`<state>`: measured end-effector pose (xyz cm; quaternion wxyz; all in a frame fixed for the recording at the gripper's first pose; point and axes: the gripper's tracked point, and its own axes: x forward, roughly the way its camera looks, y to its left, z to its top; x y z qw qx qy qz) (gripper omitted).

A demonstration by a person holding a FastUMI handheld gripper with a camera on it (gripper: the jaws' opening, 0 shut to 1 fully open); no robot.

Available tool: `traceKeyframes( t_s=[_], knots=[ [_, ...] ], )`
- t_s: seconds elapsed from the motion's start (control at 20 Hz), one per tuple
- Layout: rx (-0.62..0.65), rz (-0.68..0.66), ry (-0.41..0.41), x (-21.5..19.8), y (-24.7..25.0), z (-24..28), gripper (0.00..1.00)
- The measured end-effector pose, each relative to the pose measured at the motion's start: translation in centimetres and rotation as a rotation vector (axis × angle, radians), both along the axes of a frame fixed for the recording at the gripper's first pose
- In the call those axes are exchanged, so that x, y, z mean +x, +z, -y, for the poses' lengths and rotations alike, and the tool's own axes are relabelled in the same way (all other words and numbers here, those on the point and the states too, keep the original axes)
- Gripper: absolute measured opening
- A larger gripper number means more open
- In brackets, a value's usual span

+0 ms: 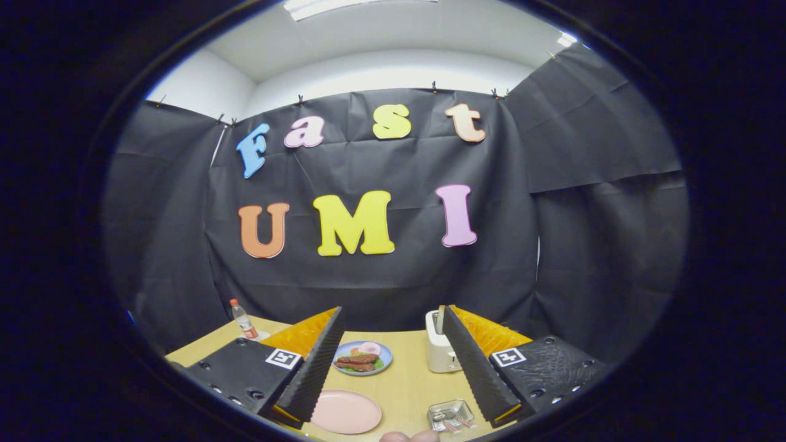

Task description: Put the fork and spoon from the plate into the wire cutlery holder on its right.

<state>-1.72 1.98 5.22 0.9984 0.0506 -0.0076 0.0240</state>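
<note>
Person's fingertips (408, 436): nearest of all, just showing at the table's near edge.
Pink plate (346, 411): on the table (399, 383) between the fingers, towards the left one; its face looks bare, no fork or spoon on it.
Cutlery holder (451, 414): low and shiny, to the right of the pink plate, close against the right finger; small items lie inside, too small to name with certainty.
Gripper (391, 313): fingers spread wide apart, grasping nothing, held above the table.
Food plate (362, 357): beyond the pink plate, carrying food.
Toaster (442, 350): white, beside the right finger, level with the food plate.
Bottle (244, 319): far left of the table, upright.
Progress: judged finished or nearly so, since the plate is bare and the holder is occupied; what remains, if anything, is confirming both pieces are inside.
Count: two plates, one holder, one toaster, one bottle; fork and spoon not separately countable.
</note>
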Motion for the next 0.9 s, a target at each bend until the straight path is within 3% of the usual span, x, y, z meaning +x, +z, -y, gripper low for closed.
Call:
traceKeyframes(
  t_s=[0.9],
  knots=[
    [0.002,0.056,-0.036,-1.3,1.3,0.6,0.96]
  ],
)
